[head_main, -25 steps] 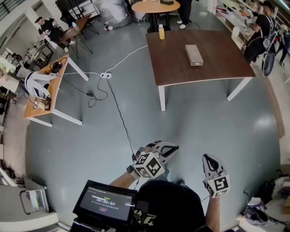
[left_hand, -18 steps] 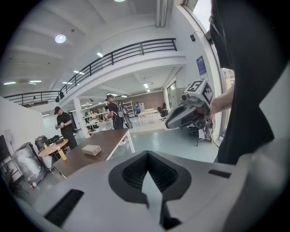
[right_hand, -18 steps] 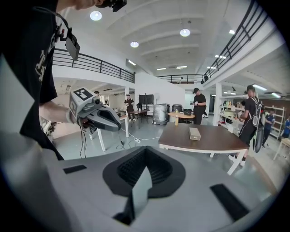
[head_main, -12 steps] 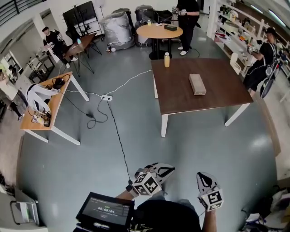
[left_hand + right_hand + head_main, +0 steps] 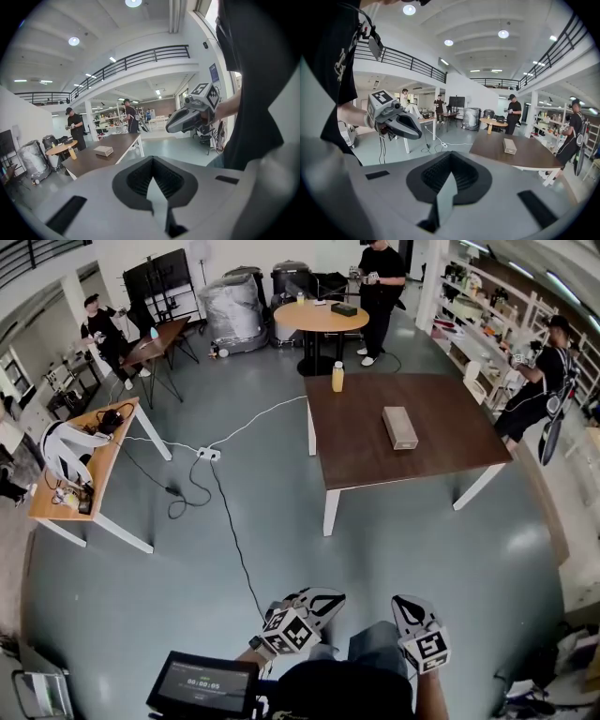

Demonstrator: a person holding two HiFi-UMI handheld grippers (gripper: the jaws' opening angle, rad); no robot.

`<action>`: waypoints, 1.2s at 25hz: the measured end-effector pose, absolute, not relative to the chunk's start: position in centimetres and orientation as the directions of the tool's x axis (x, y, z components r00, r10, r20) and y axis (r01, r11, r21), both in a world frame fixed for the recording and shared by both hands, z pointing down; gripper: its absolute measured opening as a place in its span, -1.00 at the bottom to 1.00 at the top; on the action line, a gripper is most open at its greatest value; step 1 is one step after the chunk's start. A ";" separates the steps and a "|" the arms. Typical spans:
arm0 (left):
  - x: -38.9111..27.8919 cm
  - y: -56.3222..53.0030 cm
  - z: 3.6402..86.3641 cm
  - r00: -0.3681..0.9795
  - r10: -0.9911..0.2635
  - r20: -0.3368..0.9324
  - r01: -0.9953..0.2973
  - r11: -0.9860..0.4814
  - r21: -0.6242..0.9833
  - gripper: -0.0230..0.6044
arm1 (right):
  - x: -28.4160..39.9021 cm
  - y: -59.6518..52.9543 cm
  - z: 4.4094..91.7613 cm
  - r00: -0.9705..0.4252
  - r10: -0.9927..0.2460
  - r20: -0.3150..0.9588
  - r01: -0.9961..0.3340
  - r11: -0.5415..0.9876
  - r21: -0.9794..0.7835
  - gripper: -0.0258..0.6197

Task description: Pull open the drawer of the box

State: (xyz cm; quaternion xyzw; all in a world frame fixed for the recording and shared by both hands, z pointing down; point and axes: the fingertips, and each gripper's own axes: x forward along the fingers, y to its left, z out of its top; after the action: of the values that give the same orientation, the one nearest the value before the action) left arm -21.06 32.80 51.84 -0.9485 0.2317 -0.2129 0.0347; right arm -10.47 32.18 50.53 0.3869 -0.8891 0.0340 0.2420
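Note:
The box, a small grey-tan oblong, lies on the brown table far ahead of me; it also shows in the left gripper view and the right gripper view. Its drawer looks closed. Both grippers hang close to my body, several steps short of the table. My left gripper is shut with nothing in it, its pads meeting in its own view. My right gripper is shut and empty too. Each gripper sees the other: the right one, the left one.
A yellow bottle stands at the table's far left corner. A white cable with a power strip runs across the grey floor towards me. A wooden desk is at the left, a round table behind, and shelves with a person at the right.
The head view has lifted, so the table and box sit lower and nearer the frame's middle. Both grippers have slid down toward the bottom edge and stay shut.

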 end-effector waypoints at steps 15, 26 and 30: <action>-17.6 29.9 51.7 0.806 -0.455 0.379 -0.431 -0.889 -0.154 -0.92 | -6.6 30.4 50.4 -0.568 -0.685 0.456 -0.722 0.681 0.123 -0.97; -10.1 24.5 53.2 0.806 -0.428 0.408 -0.418 -0.901 -0.120 -0.92 | 1.2 24.1 53.1 -0.579 -0.681 0.448 -0.744 0.666 0.053 -0.97; -7.7 19.4 53.4 0.783 -0.474 0.403 -0.470 -0.875 -0.115 -0.92 | 4.0 19.6 52.8 -0.624 -0.659 0.421 -0.710 0.702 0.047 -0.97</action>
State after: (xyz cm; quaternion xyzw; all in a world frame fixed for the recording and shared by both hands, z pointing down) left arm -7.72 19.43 53.42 -0.9442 0.2499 -0.2144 0.0041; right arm 3.96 19.57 52.82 0.3808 -0.8989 0.0616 0.2079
